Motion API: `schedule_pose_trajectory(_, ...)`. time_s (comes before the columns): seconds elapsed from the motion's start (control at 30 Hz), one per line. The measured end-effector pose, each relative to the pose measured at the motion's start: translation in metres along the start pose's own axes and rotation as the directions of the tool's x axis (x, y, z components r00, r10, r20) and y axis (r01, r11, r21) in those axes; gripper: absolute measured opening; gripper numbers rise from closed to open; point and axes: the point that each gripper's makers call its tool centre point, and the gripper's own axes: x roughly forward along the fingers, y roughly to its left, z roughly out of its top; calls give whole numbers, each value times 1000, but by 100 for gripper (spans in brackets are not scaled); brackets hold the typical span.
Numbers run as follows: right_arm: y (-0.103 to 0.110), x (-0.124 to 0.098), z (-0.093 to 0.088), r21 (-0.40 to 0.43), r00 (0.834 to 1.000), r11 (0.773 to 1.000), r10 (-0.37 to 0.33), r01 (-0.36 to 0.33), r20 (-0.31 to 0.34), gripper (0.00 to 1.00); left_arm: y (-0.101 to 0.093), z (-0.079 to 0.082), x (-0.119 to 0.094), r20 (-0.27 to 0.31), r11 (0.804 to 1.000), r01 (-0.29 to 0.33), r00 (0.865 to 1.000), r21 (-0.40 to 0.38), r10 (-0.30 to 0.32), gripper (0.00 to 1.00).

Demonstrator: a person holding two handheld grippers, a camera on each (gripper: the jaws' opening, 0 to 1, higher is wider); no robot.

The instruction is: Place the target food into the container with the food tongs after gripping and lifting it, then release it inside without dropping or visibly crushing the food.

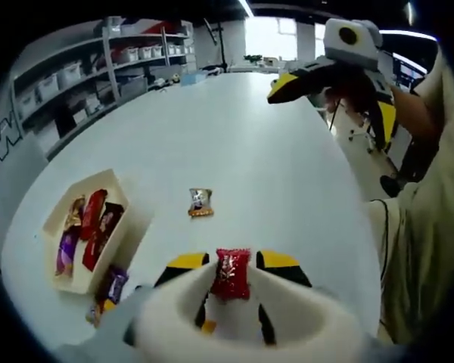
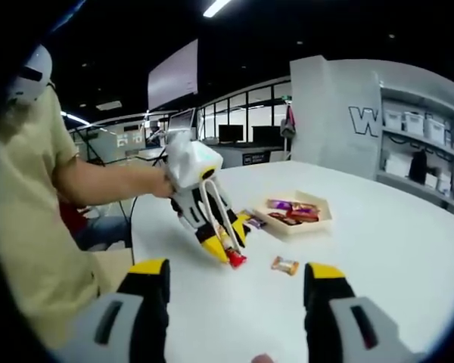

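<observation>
Red-wrapped candy (image 1: 232,274) is pinched at the tip of white food tongs (image 1: 242,318), which the left gripper (image 1: 234,265) squeezes between its yellow-and-black fingers (image 1: 188,262). In the right gripper view the same tongs (image 2: 212,208) slant down from the left gripper (image 2: 225,240), and the red candy (image 2: 237,259) hangs just above the bench (image 2: 408,249), not yet in the container (image 2: 296,214).

The bench (image 1: 272,166) is a broad, plain white surface with a rounded edge. On it sits a shallow cream container (image 1: 79,234) holding several wrapped sweets in purple, red and dark wrappers. A purple-wrapped sweet (image 1: 112,287) lies just outside the container's near wall. One orange-and-silver sweet (image 1: 200,202) lies alone on the bench, apart from the container; print on the wrappers is too small to read.

The right gripper (image 2: 234,283) hovers above the bench with its fingers (image 2: 147,291) spread wide and holding nothing. It also appears in the left gripper view (image 1: 318,79), raised in a person's hand.

Behind the bench, grey shelving (image 1: 98,68) carries rows of white bins. A large white letter "W" (image 2: 363,119) marks a grey wall; the rest of the word is cut off. Ceiling strip lights (image 2: 216,7) glow overhead, and monitors (image 2: 234,132) stand on desks far back. The person wears a pale yellow short-sleeved shirt (image 2: 26,189).
</observation>
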Motion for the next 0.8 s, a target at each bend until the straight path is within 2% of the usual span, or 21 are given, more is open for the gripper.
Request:
schedule_pose_trajectory(0.43,0,-1,1,0,1000,1000,0,0,5,69,1,2,-3,11,1000,1,1000,-30,0,20)
schedule_pose_trajectory(0.8,2,-1,-1,4,1000,1000,2,-2,6,69,3,7,-10,21,1000,1,1000,-24,0,19)
